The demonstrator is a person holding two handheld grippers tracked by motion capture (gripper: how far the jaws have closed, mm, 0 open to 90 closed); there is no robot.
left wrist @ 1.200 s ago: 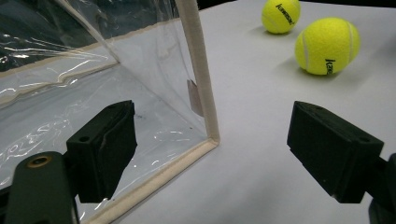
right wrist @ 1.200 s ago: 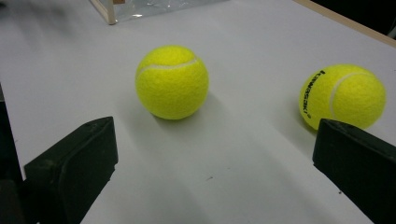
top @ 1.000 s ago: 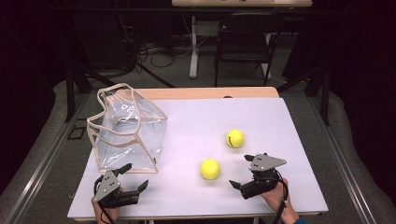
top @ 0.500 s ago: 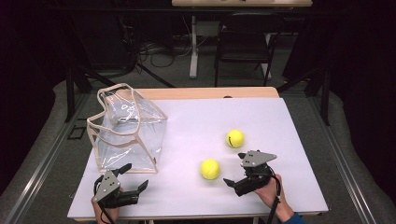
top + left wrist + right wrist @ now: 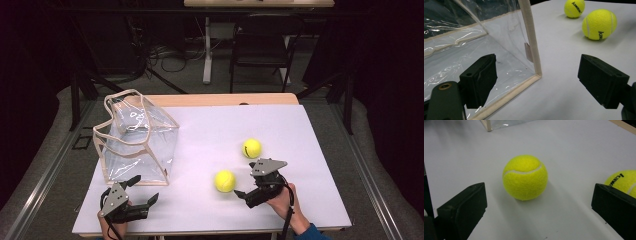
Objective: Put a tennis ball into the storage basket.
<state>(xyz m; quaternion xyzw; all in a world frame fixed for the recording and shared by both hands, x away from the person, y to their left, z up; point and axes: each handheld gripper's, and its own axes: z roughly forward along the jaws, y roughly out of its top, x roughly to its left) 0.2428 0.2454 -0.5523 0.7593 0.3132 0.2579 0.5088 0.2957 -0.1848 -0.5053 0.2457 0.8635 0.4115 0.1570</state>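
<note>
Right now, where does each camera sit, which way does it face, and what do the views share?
High view: above the person's side, looking forward and down on the table; both hands show, with left gripper and right gripper.
Left gripper view: between open jaws toward the clear bag.
Right gripper view: between open jaws at the near tennis ball.
Shared: all views show the near ball and the far tennis ball.

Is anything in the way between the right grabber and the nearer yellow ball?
No. The right gripper is open and points at the near tennis ball, with bare white table between them. The other ball sits off to the side.
</note>
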